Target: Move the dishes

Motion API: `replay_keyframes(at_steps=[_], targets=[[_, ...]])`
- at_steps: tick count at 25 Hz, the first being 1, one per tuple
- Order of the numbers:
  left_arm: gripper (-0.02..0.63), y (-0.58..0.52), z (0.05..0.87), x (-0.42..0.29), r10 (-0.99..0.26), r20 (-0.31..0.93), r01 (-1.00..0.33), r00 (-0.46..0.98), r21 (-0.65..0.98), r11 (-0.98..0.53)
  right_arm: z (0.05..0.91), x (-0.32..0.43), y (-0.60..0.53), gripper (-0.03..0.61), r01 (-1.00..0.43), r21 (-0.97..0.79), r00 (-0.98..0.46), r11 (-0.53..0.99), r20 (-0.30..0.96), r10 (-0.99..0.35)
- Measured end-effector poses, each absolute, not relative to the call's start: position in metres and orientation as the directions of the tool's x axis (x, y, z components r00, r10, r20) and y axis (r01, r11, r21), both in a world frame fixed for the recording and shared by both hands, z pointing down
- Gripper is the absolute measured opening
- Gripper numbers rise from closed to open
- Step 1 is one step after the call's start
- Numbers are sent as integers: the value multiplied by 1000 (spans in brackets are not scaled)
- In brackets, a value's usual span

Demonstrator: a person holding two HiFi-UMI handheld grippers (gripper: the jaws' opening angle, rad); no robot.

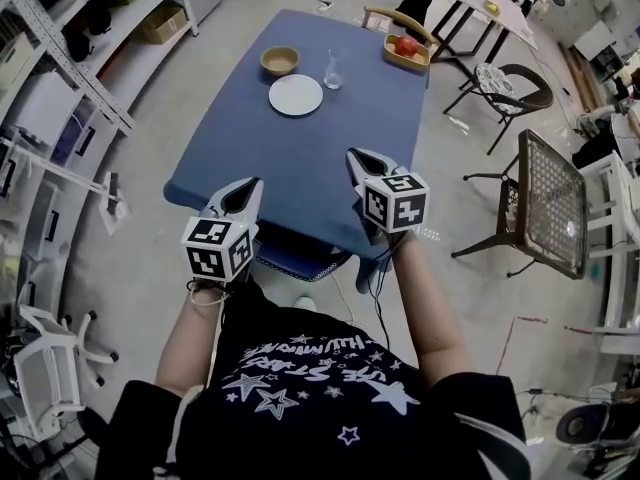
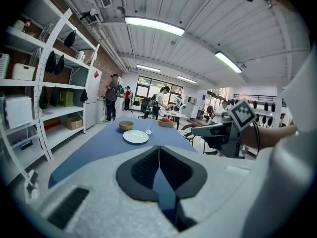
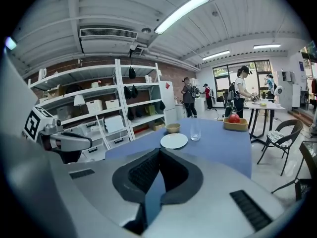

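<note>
Here, I look steeply down on a long desk (image 1: 300, 158) under a blue cloth. The dishes sit grouped at its far end. A white plate (image 1: 296, 95) lies nearest me, a wooden bowl (image 1: 280, 60) just behind it to the left, and an upright drinking glass (image 1: 334, 69) just to the plate's right. A wooden tray (image 1: 391, 54) holding a red fruit (image 1: 406, 45) sits at the far right corner.

My left hand-held gripper (image 1: 250, 184) and right hand-held gripper (image 1: 360, 156) hover side by side over the near edge, well apart from the dishes and pointing toward them. Each has its jaws pressed together with nothing between them, which I judge suits hands carrying nothing. This layout fits dishes awaiting pickup as well as dishes already set down there.
</note>
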State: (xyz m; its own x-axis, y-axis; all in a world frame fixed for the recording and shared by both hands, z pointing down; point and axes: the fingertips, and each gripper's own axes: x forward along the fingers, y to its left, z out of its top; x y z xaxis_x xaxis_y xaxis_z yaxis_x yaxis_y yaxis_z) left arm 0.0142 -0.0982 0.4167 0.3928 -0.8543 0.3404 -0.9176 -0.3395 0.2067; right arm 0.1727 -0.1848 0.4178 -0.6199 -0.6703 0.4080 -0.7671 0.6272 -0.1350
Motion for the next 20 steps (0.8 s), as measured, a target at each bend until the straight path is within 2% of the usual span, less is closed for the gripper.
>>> replay_keyframes(at_steps=[10,20], targets=[[20,-57,426,32,-845,374,-922,384,214,-324,428,187,-150,3,-749,-157,-644,643,398,-653],[20,-14,445,26,-829,377,-908,414,243,-342,446,163,-105,3,-739,-114,-641,663,422,-642]])
